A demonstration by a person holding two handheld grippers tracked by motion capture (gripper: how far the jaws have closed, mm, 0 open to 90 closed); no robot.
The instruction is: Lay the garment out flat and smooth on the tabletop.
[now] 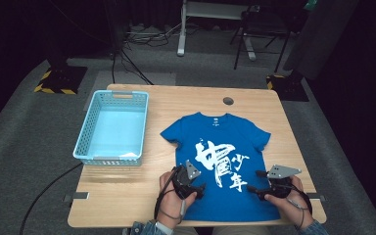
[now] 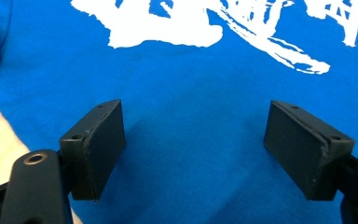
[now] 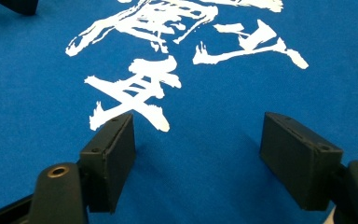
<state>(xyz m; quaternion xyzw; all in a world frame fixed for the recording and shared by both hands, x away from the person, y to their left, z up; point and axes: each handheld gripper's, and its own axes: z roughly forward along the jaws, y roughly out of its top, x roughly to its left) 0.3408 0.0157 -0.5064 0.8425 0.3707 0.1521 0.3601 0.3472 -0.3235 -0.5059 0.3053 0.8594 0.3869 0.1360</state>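
I have the blue shirt [image 1: 215,161] spread flat on the tabletop [image 1: 122,196], front up. Both the left gripper [image 1: 192,188] and right gripper [image 1: 257,188] hover over its lower part, fingers [image 2: 100,144] released, ready to pinch the cloth.

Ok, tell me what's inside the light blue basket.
The light blue basket looks empty: its pale floor shows bare. Its near wall hides the floor strip just behind it.
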